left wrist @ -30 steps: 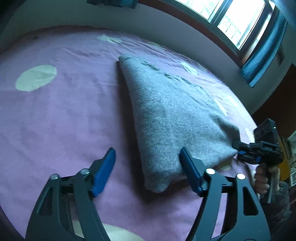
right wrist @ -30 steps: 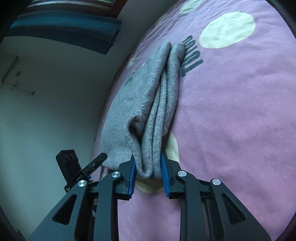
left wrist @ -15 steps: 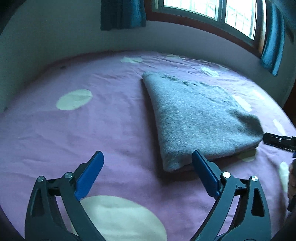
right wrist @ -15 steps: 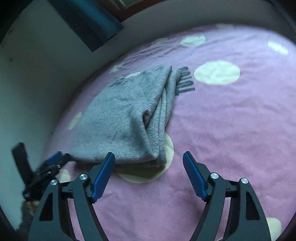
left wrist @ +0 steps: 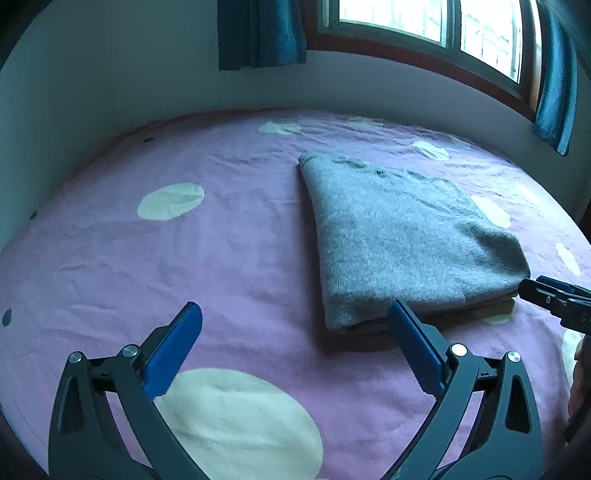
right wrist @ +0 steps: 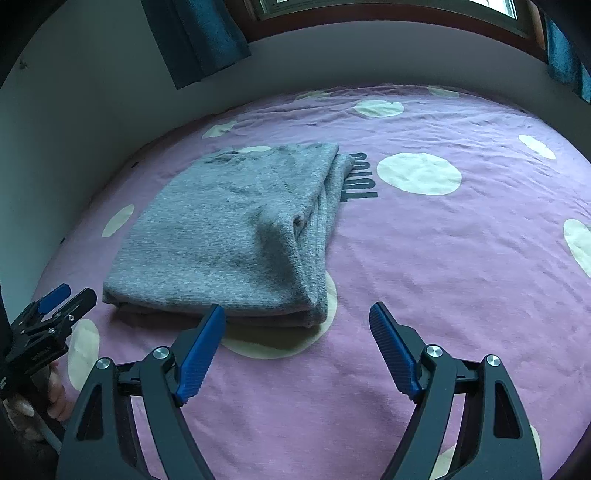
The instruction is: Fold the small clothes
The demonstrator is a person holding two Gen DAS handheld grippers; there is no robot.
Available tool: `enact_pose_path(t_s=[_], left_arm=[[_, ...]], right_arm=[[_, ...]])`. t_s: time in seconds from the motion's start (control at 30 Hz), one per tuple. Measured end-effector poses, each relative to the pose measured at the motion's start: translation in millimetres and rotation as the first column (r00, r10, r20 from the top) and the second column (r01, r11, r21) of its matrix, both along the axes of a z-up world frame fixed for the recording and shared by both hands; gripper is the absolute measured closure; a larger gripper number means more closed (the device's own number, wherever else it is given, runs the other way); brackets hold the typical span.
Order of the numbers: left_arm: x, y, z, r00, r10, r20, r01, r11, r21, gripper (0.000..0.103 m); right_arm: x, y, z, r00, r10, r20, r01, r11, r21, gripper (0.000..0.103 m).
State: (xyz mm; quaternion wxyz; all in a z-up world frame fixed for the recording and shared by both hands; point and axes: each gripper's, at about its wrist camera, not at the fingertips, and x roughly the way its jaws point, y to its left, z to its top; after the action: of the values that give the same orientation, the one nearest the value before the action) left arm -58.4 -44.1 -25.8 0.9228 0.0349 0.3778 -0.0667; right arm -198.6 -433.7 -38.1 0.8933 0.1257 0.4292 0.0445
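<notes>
Gaping wide in the lower part of the left wrist view, the left gripper (left wrist: 293,332) has its blue pads (left wrist: 173,349) spread far apart with nothing between them but the bedcover; its jaws have just been opening. The right-hand pad overlaps the near edge of the folded grey garment (left wrist: 402,240) in the frame, though whether it touches the cloth cannot be told. Past it, the garment lies flat in a neat rectangle across the centre right of the frame, on a purple bedcover (left wrist: 229,251) dotted with pale cream circles. At the right edge, the dark tip of the right gripper (left wrist: 554,299) sits close to the garment's near right corner.

In the right wrist view, the right gripper (right wrist: 297,332) also stands parted at the bottom of the frame, blue pads (right wrist: 199,354) clear of the cloth and holding nothing; its jaws have just been opening too. Just above its left pad lies the garment (right wrist: 229,236), stacked layers showing along its right side, its near right corner resting over a cream circle. Dark lettering printed on the bedcover shows beside the garment's far right edge. At the lower left edge, the left gripper (right wrist: 55,306) appears with a person's hand (right wrist: 40,398) on its handle. Blue curtains (left wrist: 262,33) and a bright window (left wrist: 424,22) fill the top of the frames.
</notes>
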Motion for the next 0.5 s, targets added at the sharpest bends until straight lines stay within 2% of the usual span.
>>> enact_pose_path(t_s=[0.1,0.5], left_arm=[[0.0,-2.6,-1.6,1.0,-0.011,-0.021,0.011,1.0,0.005,0.003],[-2.6,-3.9,-0.6,1.0,-0.002,-0.023,0.002,1.0,-0.014,0.003]], right_arm=[[-1.0,2.3,0.3,1.0,-0.001,0.002,0.001,1.0,-0.01,0.024],[-0.9,5.0,-6.3,1.0,-0.007,-0.015,0.006,1.0,-0.026,0.023]])
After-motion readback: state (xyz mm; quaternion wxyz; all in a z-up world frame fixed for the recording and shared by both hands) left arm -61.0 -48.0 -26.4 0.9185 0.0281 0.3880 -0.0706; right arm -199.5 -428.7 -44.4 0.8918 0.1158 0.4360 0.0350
